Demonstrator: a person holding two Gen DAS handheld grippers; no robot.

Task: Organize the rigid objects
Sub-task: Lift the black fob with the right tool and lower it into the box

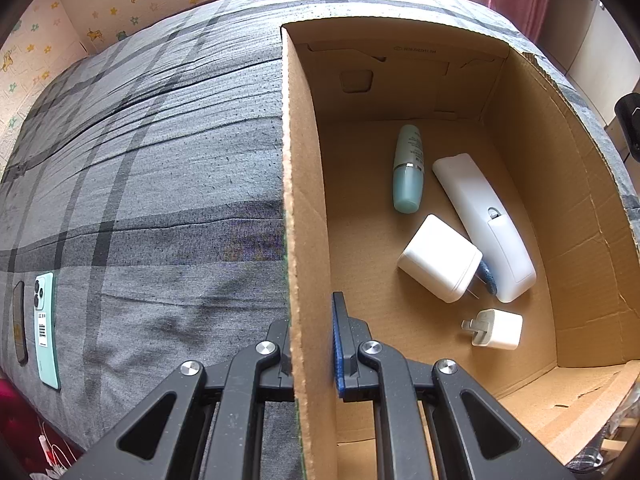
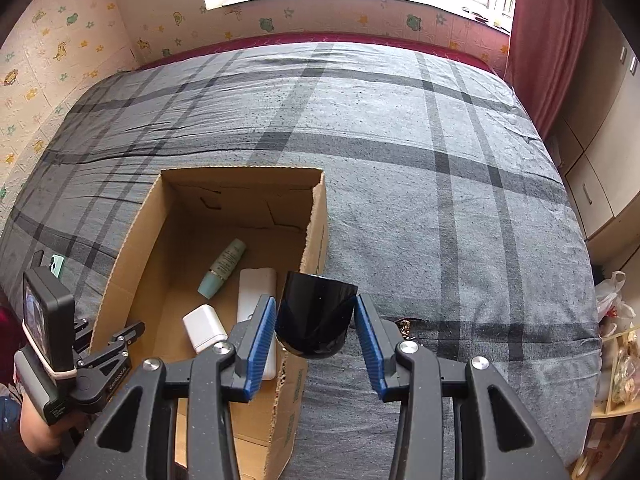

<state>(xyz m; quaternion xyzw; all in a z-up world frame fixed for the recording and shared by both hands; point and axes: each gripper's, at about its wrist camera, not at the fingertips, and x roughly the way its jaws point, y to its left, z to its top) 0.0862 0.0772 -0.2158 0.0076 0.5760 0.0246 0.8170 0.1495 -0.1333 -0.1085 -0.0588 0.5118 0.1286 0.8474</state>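
Far left on the grey plaid bedspread [image 1: 160, 184]: 2 phones side by side, a dark phone [image 1: 19, 322] at the edge and a mint-green phone [image 1: 46, 328] face down just beside it, barcode sticker on its back. Both well apart from the cardboard box [image 1: 306, 200].

Next, the left gripper [image 1: 310, 340], clamped on the box's left wall: 1 finger outside against the bedspread, the blue-padded finger inside, cardboard pinched between.

Inside the box, lying on the floor: a teal bottle [image 1: 408, 168] toward the far end, a white remote [image 1: 484, 226] slanted just right of it, a large white charger [image 1: 440, 258] touching the remote's near half with a small blue thing wedged between them, and a small white plug [image 1: 496, 329] nearest, apart from the rest. Right wall torn and ragged along its rim.

From the right wrist view, the same box [image 2: 132, 236] at lower left, bottle [image 2: 222, 268], remote [image 2: 258, 280] and charger [image 2: 204, 328] visible within, left gripper's camera unit [image 2: 48, 316] beside its left wall.

Right gripper [image 2: 316, 336] grasping a glossy black cup [image 2: 316, 316] by its sides, blue pads [image 2: 262, 340] pressed on either flank, mouth tilted away. Held in the air over the box's right wall, that ragged cardboard edge directly beneath. Open bedspread [image 2: 440, 200] to the right, red curtain [image 2: 548, 40] and cabinets [image 2: 600, 160] beyond.
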